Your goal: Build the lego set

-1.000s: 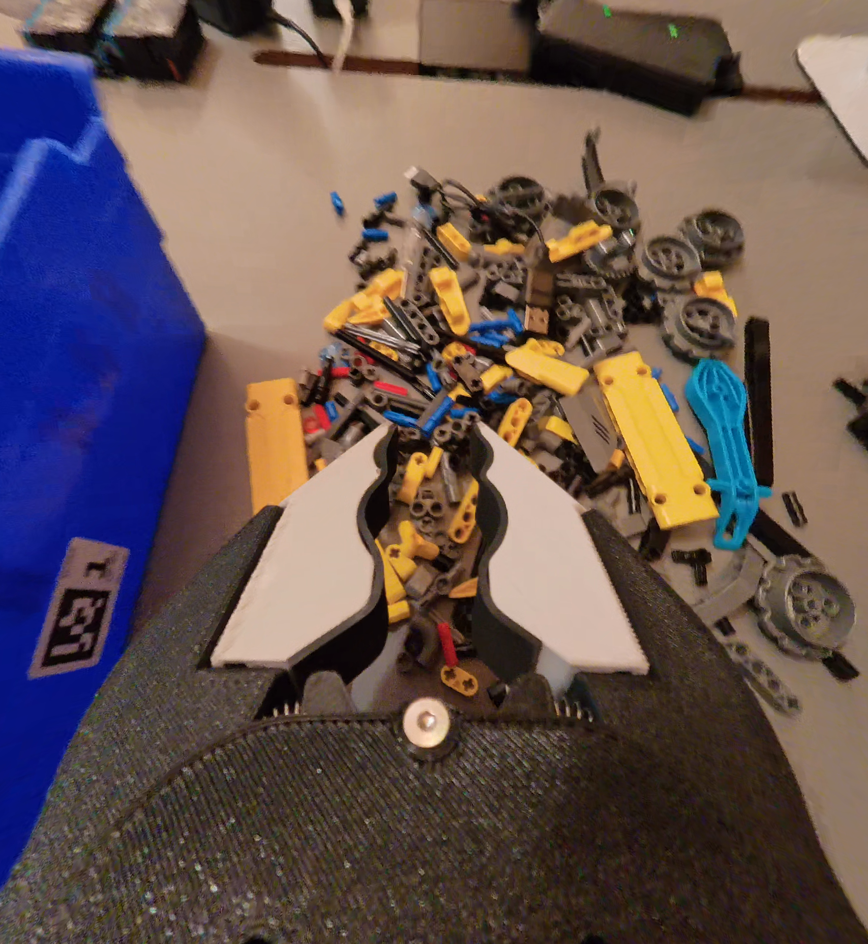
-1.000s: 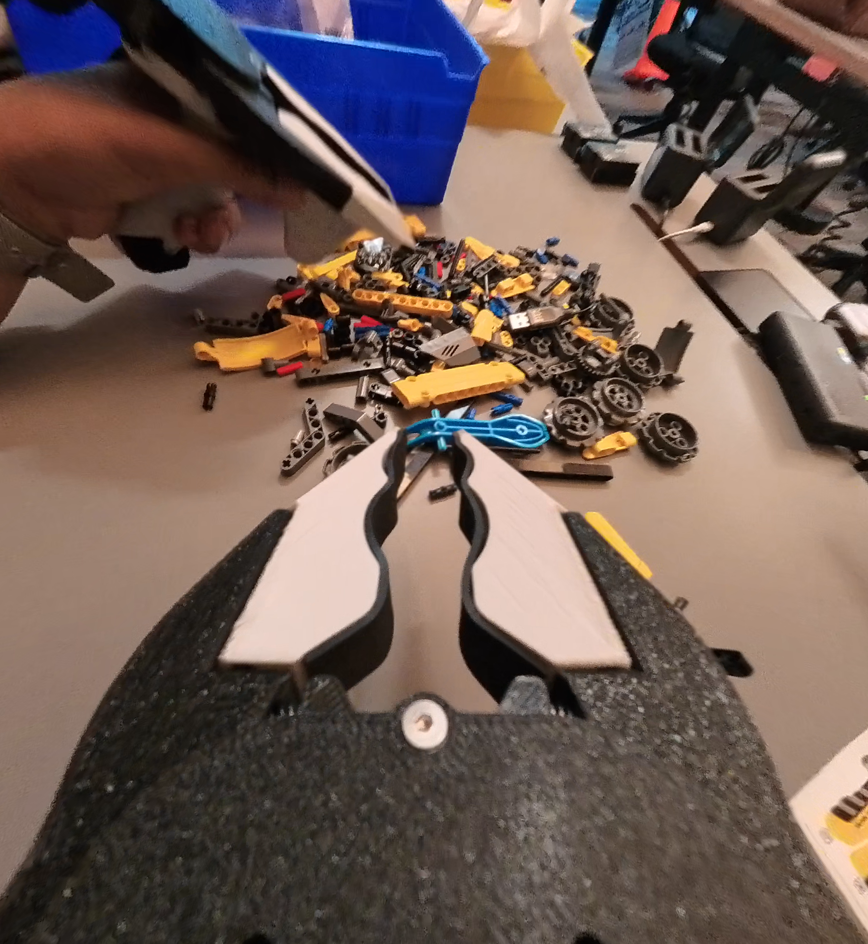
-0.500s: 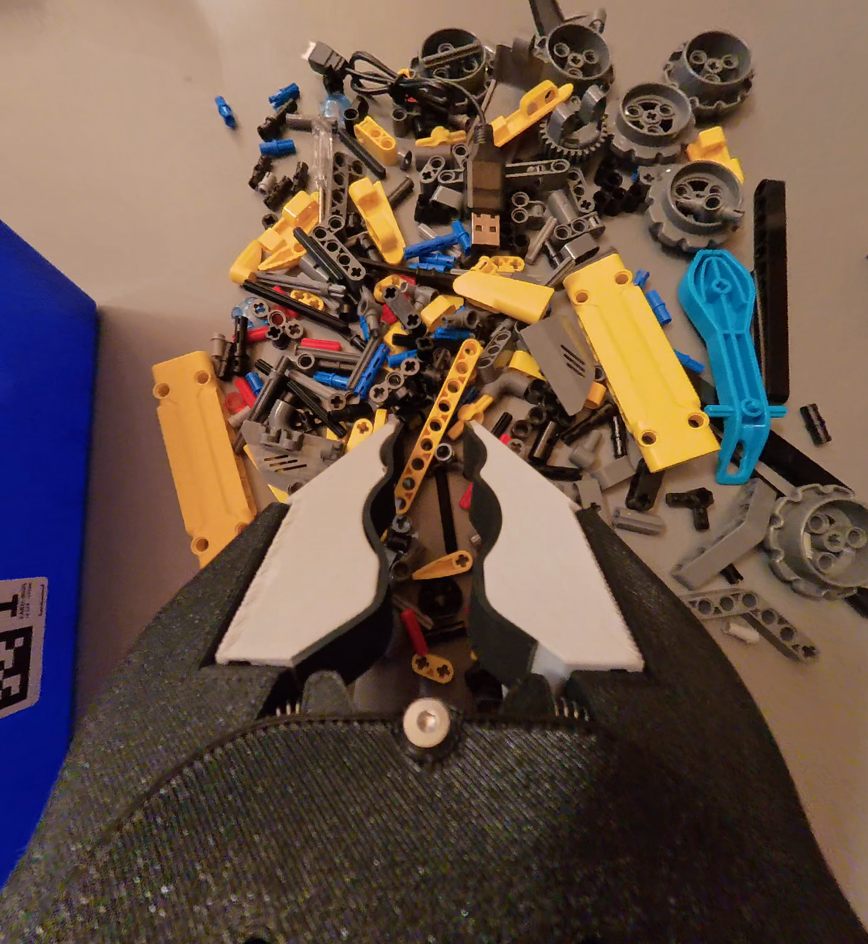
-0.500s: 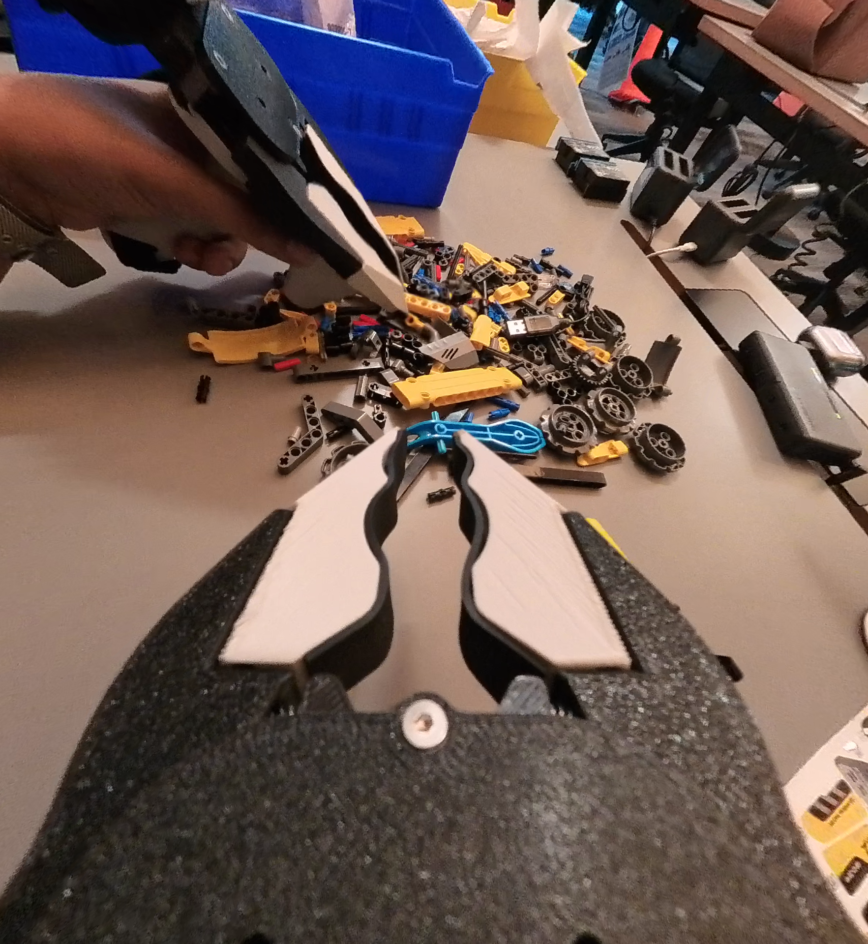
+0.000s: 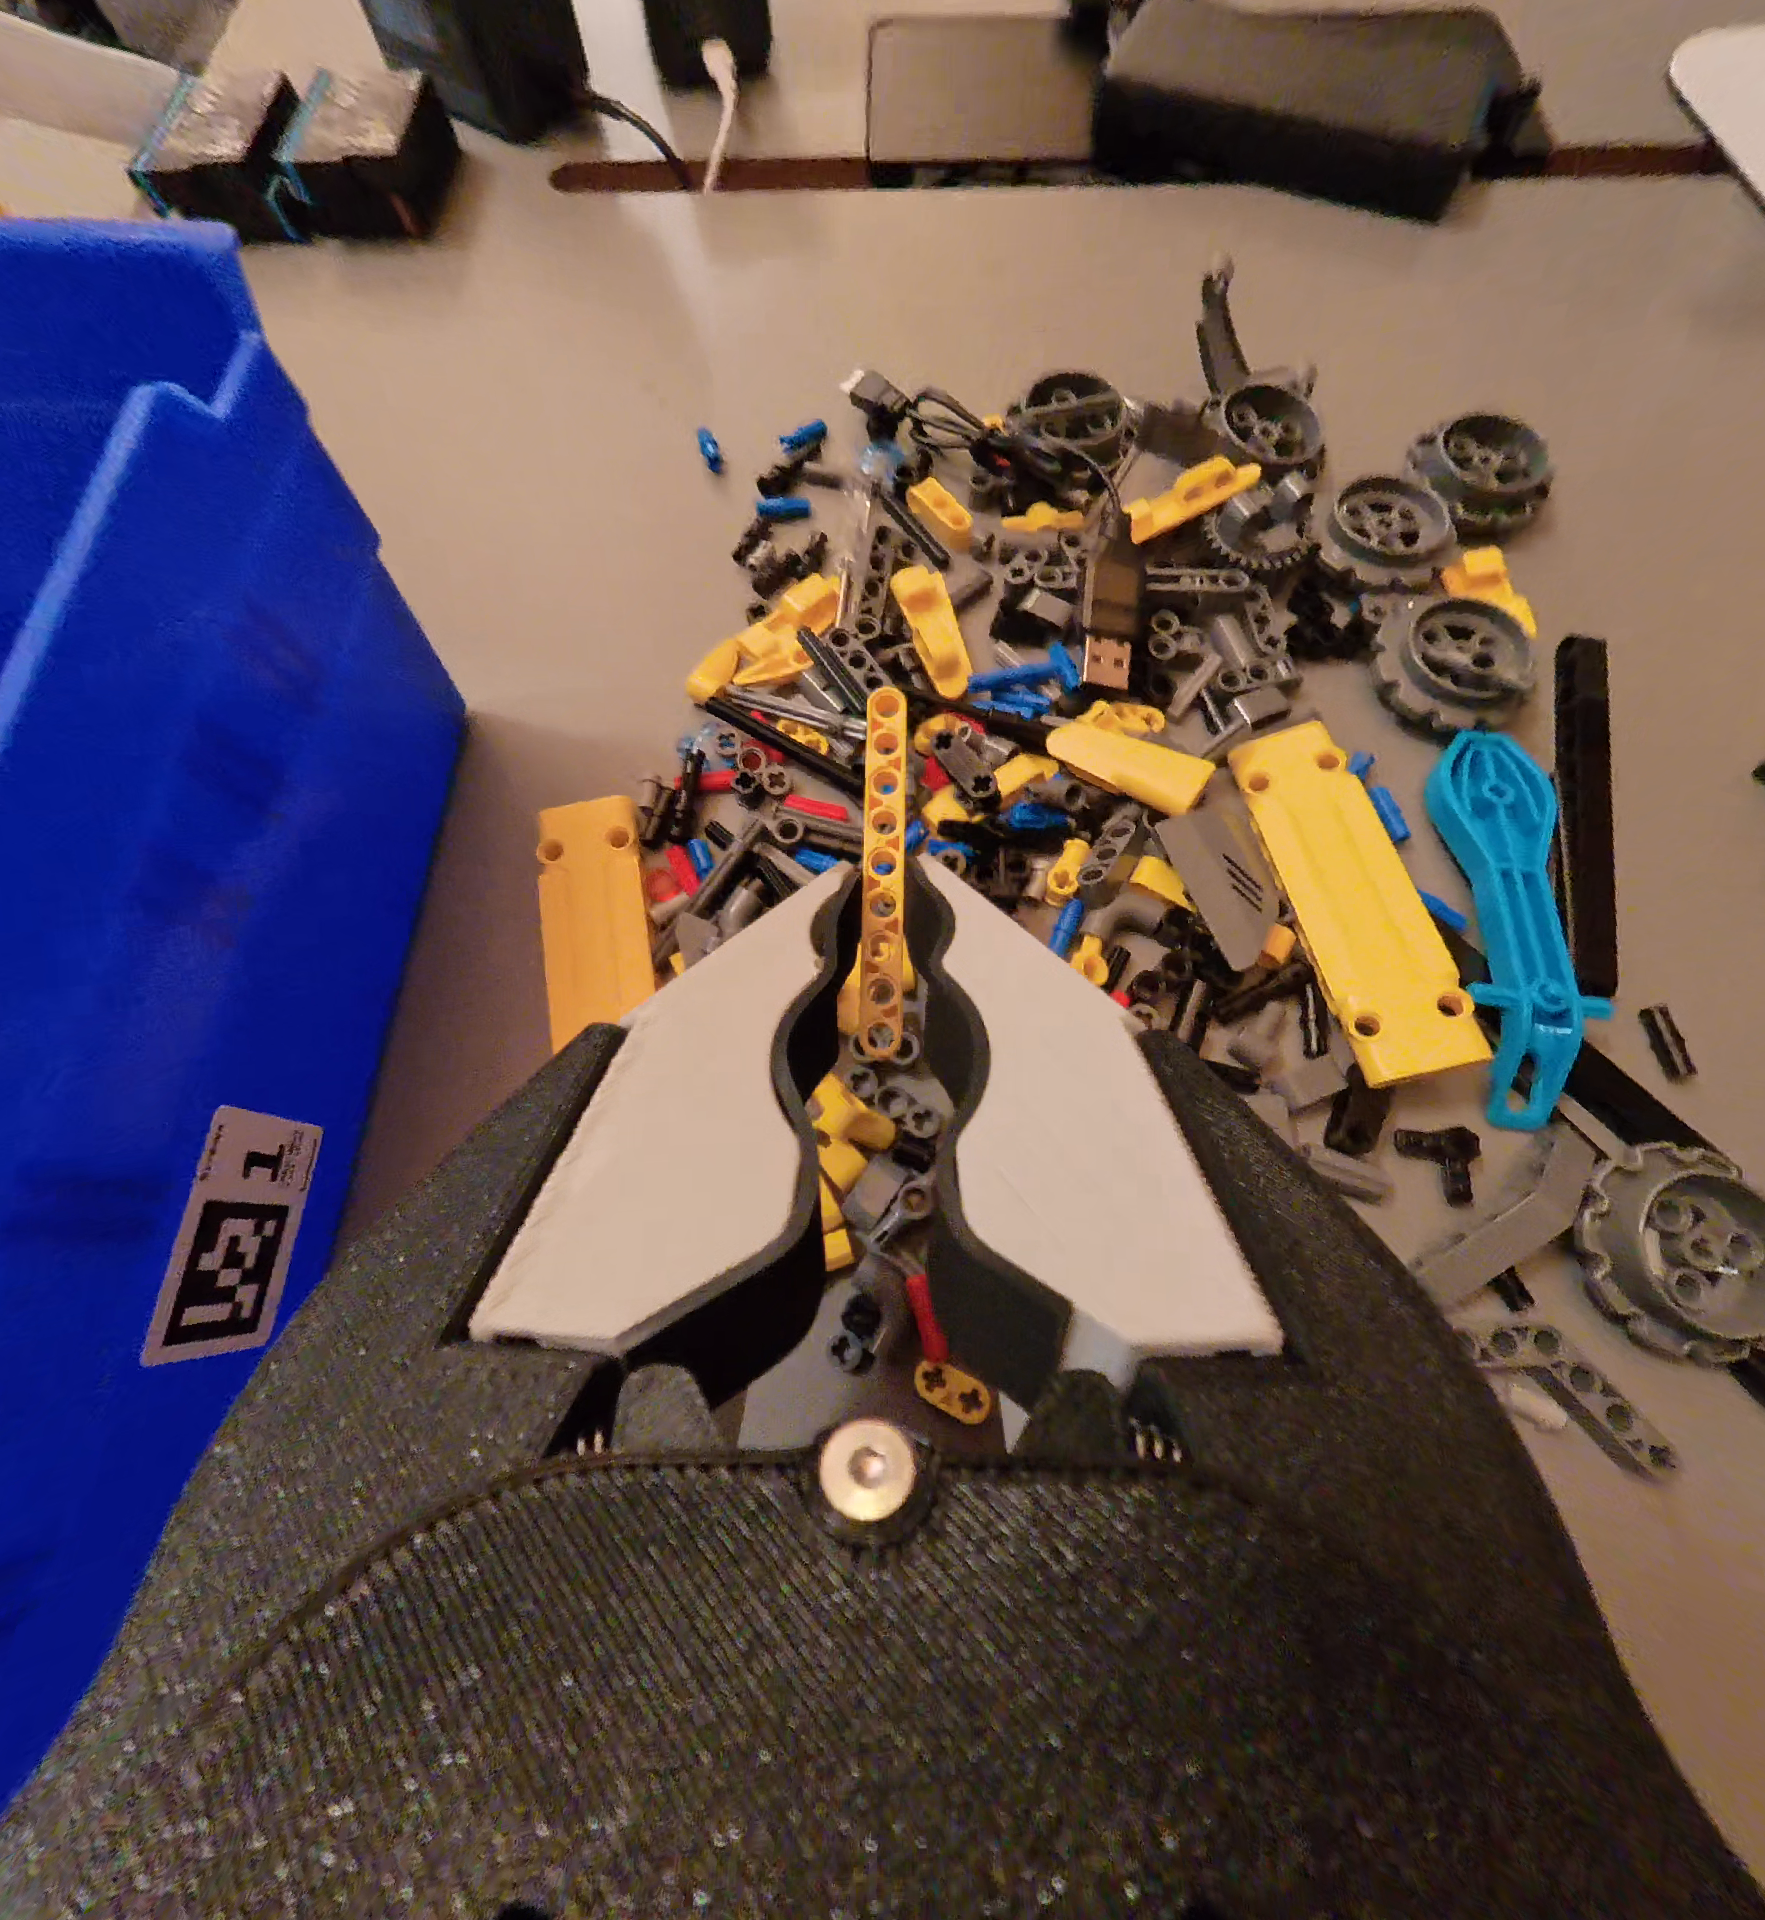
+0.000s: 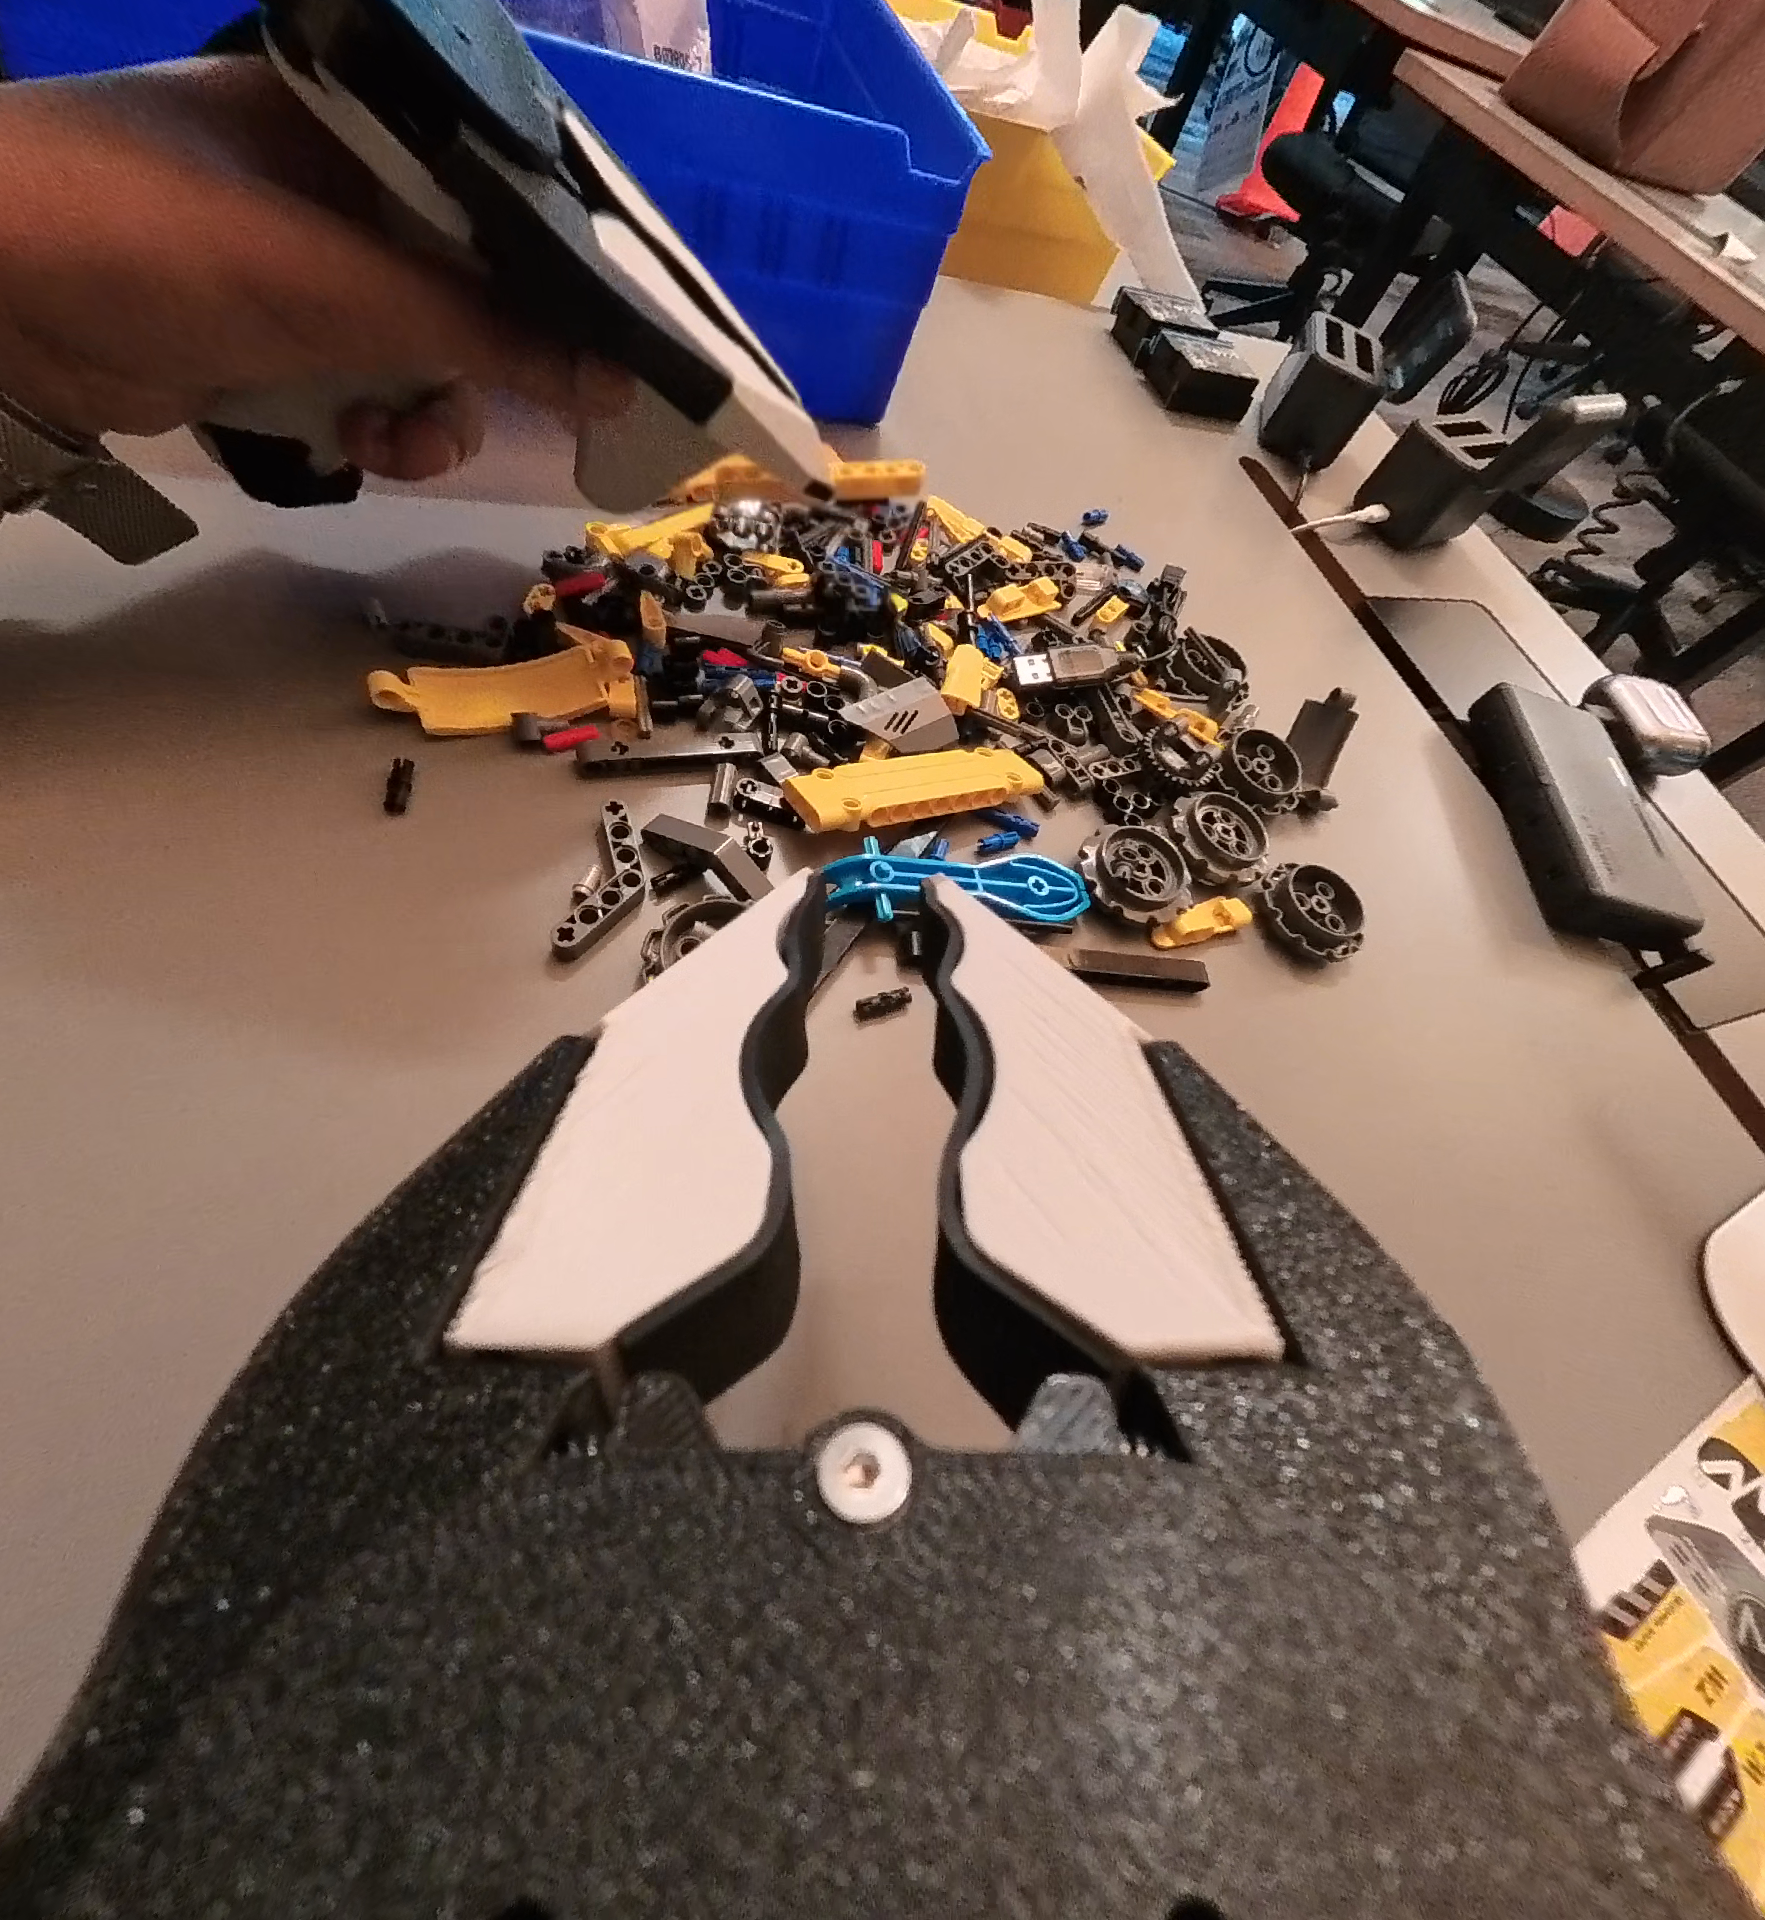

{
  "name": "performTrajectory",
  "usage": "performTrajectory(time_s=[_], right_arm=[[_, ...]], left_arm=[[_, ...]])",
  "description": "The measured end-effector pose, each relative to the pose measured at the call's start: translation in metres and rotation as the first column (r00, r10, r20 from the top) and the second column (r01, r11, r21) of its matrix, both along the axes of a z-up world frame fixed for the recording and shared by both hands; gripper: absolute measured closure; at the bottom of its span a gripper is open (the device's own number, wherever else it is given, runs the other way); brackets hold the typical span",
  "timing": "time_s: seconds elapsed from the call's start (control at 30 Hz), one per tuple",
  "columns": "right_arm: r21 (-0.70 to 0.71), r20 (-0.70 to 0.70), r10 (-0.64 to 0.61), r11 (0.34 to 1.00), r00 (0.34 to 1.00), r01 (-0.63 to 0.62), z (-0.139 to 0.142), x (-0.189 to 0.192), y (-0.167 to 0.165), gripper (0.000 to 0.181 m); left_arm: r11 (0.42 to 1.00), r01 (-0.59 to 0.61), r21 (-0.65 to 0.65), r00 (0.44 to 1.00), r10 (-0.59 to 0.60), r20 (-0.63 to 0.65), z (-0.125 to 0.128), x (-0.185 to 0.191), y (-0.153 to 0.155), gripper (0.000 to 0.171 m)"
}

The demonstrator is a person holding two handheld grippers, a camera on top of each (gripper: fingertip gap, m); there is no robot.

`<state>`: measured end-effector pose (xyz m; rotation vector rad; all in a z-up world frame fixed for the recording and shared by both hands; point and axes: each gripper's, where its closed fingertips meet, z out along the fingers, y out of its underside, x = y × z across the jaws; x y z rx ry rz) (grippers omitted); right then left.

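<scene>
My left gripper (image 5: 883, 883) is shut on a long yellow beam with holes (image 5: 883, 769), which sticks out forward past the fingertips above a pile of small yellow, grey, black and blue building parts (image 5: 1117, 727). In the right wrist view the left gripper (image 6: 805, 483) holds that beam (image 6: 878, 478) clear above the pile (image 6: 909, 665). My right gripper (image 6: 867, 894) is open and empty, low over the table at the pile's near edge. A turquoise flat part (image 6: 1003, 883) lies just beyond its tips.
A blue bin (image 5: 130, 831) stands left of the pile; it shows behind the pile in the right wrist view (image 6: 805, 197), with a yellow bin (image 6: 1034, 208) beside it. Black boxes (image 6: 1584, 831) line the table's edge. Grey wheels (image 6: 1221, 831) lie at the pile's right. A printed booklet (image 6: 1740, 1662) lies near right. One gripper's finger ends stand about 20 cm off the other's.
My left gripper went down into the pile, its pads came together on the yellow beam, and it rose with the beam. My right gripper stayed put and open.
</scene>
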<state>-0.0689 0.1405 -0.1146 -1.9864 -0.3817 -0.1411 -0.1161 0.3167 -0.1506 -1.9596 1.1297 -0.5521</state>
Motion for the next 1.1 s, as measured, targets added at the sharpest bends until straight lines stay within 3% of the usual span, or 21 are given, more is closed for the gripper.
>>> performTrajectory(time_s=[0.33,0.47,0.87,1.1], right_arm=[[-0.013,0.003,-0.005,1.000,1.000,0.005,-0.005,0.002,0.000,0.164],[-0.010,-0.004,-0.001,1.000,1.000,0.001,-0.004,0.000,0.000,0.164],[-0.025,0.028,0.004,1.000,1.000,-0.004,-0.008,-0.003,0.001,0.164],[-0.026,0.041,0.006,1.000,0.999,-0.005,-0.009,-0.005,0.001,0.164]], left_arm=[[0.987,-0.133,0.090,0.991,0.130,0.035,0.015,-0.028,0.033,0.166],[0.992,-0.123,0.020,0.991,0.122,0.056,0.008,-0.033,0.036,0.166],[0.992,-0.123,0.014,0.992,0.123,0.040,0.002,-0.034,0.037,0.166],[0.989,-0.149,0.024,0.987,0.150,-0.050,-0.011,-0.040,0.040,0.166]])
